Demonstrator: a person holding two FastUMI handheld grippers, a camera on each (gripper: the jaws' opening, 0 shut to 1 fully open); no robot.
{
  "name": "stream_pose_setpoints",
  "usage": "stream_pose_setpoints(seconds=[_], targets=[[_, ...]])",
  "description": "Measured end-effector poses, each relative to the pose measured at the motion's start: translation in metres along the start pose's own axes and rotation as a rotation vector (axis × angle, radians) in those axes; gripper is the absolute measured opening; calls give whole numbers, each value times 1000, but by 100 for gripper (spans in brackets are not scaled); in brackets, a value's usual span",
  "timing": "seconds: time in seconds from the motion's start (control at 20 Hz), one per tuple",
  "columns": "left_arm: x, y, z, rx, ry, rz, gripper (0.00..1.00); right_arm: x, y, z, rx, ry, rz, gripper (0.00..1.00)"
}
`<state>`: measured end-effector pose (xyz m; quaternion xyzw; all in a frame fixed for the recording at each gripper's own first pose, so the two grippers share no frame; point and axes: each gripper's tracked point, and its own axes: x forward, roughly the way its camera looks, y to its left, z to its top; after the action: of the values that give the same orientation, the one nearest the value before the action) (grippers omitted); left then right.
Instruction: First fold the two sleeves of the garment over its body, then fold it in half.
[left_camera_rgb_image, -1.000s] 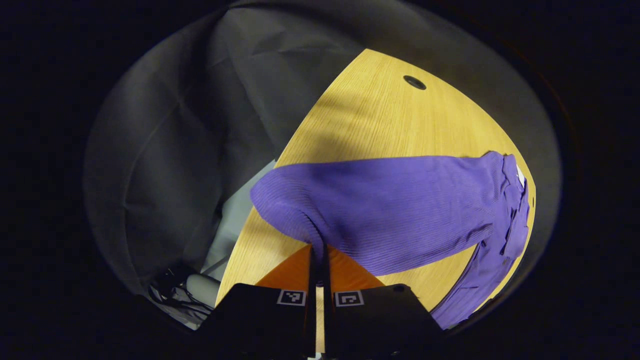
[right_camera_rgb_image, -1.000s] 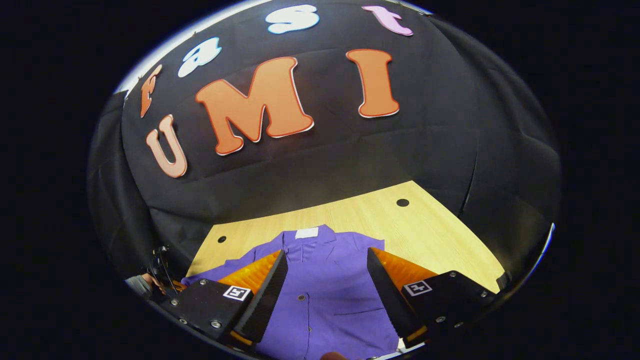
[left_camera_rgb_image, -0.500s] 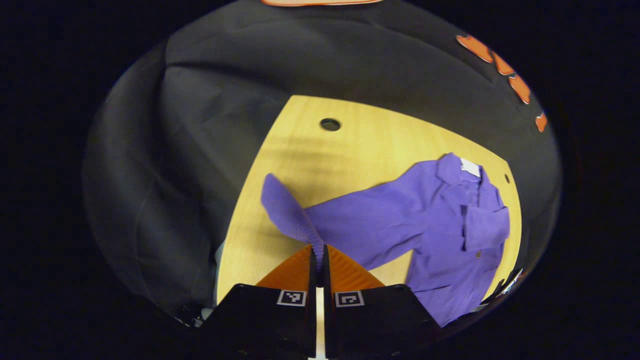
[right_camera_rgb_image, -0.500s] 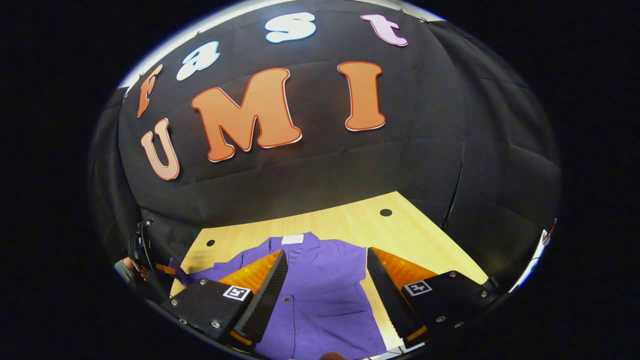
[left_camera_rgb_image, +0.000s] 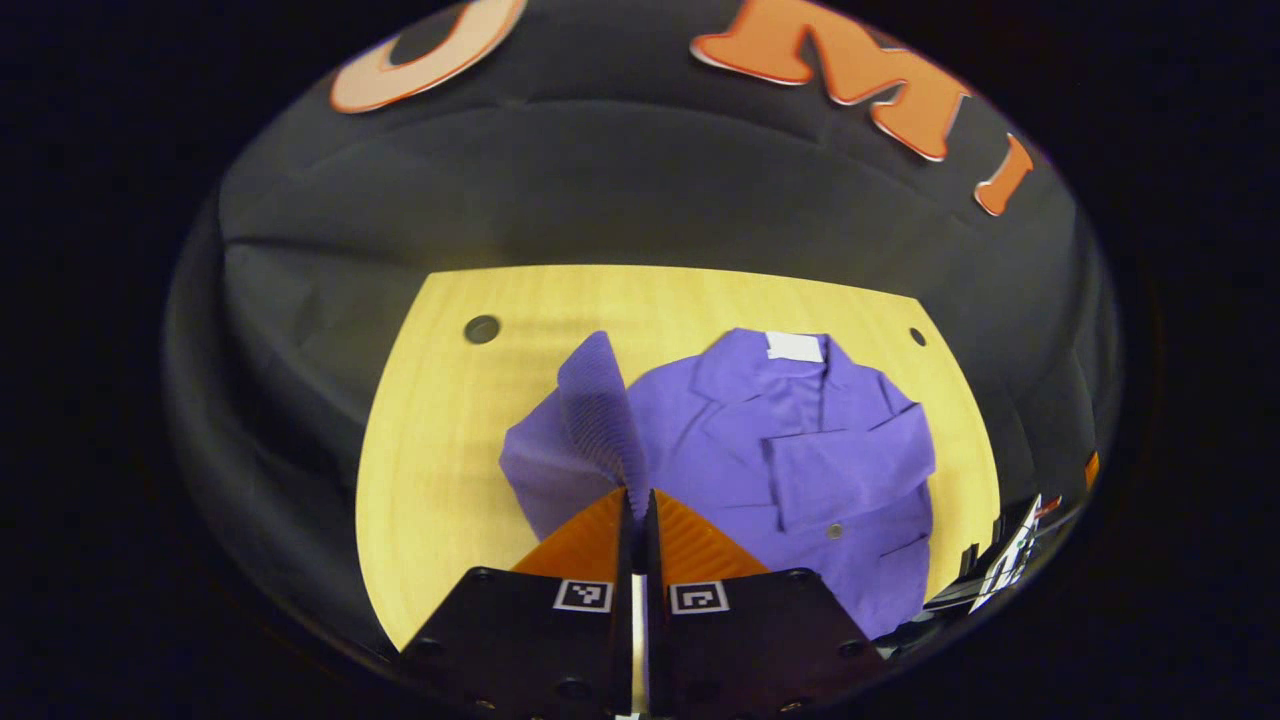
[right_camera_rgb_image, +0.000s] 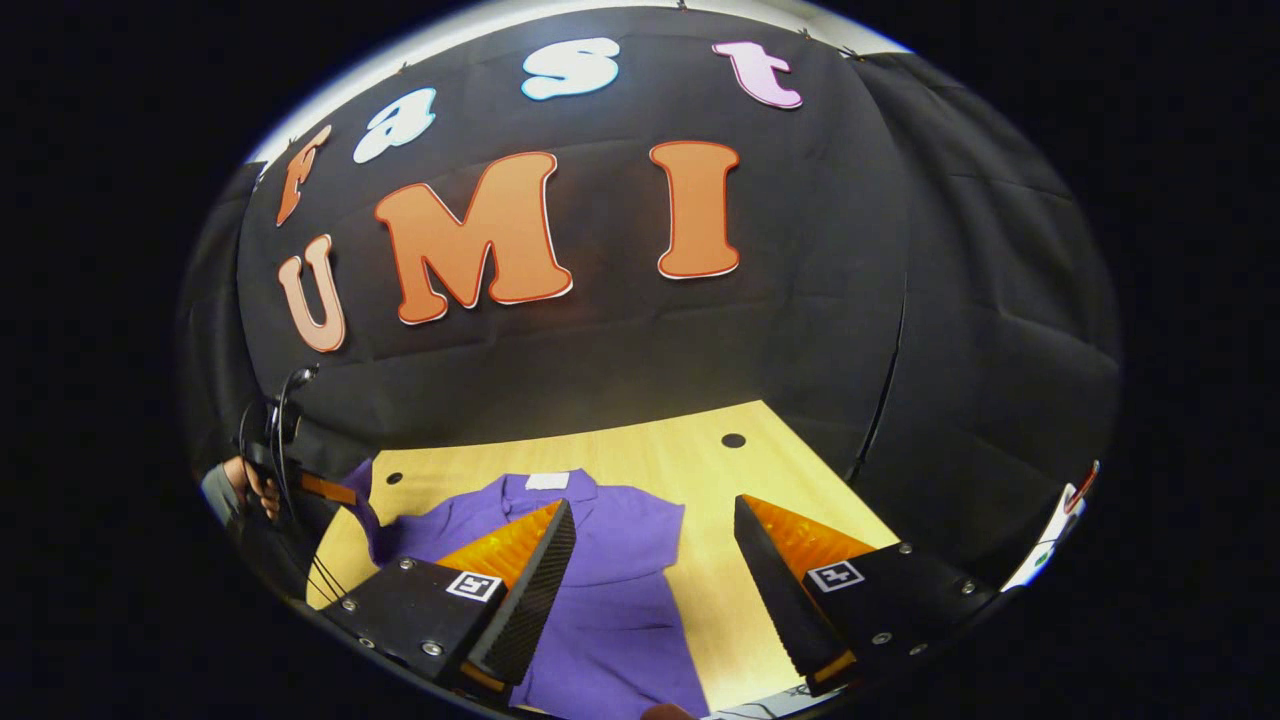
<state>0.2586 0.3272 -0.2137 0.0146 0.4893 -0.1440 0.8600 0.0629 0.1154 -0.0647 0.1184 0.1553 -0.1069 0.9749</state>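
Note:
A purple button-up shirt lies front up on the wooden table, collar and white label toward the far wall. One sleeve is folded across its chest. My left gripper is shut on the cuff of the other sleeve, which it holds up off the table beside the body. In the right gripper view the shirt lies below my open right gripper, which hangs above its right part with nothing between the fingers. At far left there, a hand holds the left gripper with the raised sleeve.
The table has small dark round holes near its back corners. The black cloth wall stands close behind it. Bare wood stretches right of the shirt. Cables hang by the hand.
My left gripper has carried the sleeve from stretched out sideways to up and in toward the shirt's body, turning to face the wall. My right gripper drifted right, still open.

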Motion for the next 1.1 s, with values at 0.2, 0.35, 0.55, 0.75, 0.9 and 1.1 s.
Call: stream_pose_setpoints(seconds=[0.2,0.35,0.55,0.75,0.9,1.1], targets=[[15,-82,23,136,-17,-8,7,-3,-19,-11,-3,3,20,95],[23,-139,34,228,-15,-48,7,-5,-31,-26,8,33,30,100],[38,-206,34,335,-2,-97,7,-8,-47,-36,15,53,30,95],[64,-263,30,393,8,-129,7,-11,-60,-42,33,62,28,95],[80,-300,24,380,13,-181,11,-16,-69,-45,43,65,25,95],[72,-339,13,374,-25,-293,29,-18,-80,-50,48,72,20,95]])
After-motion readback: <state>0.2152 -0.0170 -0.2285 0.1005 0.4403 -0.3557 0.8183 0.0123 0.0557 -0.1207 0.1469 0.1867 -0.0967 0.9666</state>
